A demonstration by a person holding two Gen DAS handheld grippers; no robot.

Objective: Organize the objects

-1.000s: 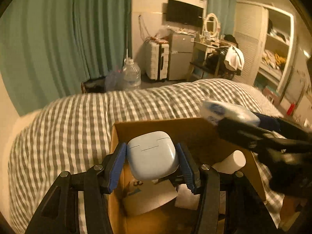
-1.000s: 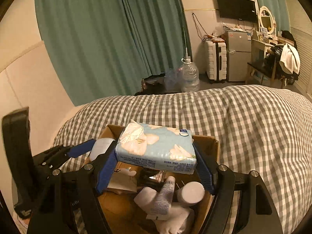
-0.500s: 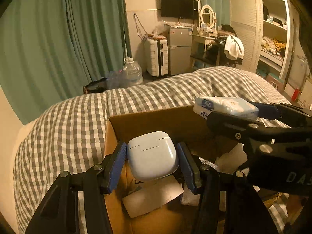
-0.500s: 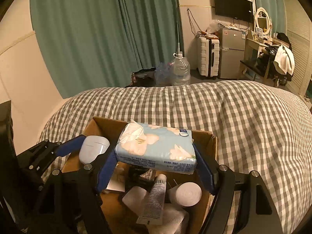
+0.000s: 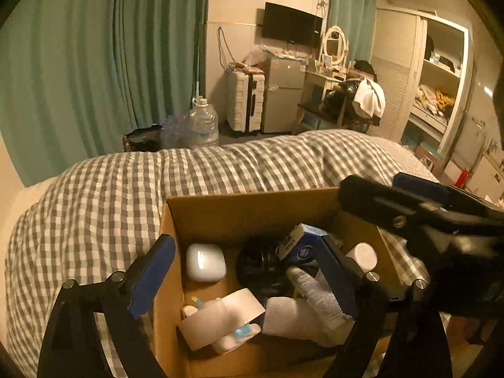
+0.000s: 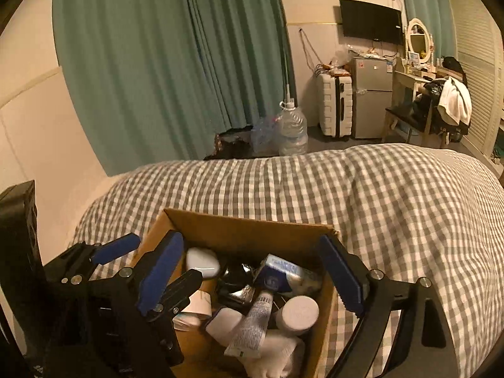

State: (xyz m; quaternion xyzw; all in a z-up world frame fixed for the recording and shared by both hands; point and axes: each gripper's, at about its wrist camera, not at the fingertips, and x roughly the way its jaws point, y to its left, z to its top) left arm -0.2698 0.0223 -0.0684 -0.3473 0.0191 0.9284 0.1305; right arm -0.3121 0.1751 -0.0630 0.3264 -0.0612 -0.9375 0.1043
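Observation:
A cardboard box [image 5: 252,204] [image 6: 252,230] stands on the checked bed cover. The white earbud case [image 5: 205,262] [image 6: 203,263] lies inside it at the back left. The blue tissue pack [image 5: 299,245] [image 6: 285,274] lies tilted inside at the back right. My left gripper [image 5: 245,274] is open and empty above the box. My right gripper [image 6: 252,274] is open and empty above the box, just right of the left one. A tube [image 6: 252,324], a white jar [image 6: 299,313], a tape roll [image 5: 220,318] and a white glove [image 5: 302,312] also lie inside.
The grey checked bed cover [image 6: 362,195] spreads around the box. Beyond the bed are green curtains [image 6: 173,63], a water jug [image 6: 291,132], a white suitcase [image 6: 335,107], a small fridge [image 6: 371,94] and a dressing table [image 6: 415,75].
Both grippers opened. The earbud case dropped from the left gripper into the box and the tissue pack dropped from the right gripper into the box.

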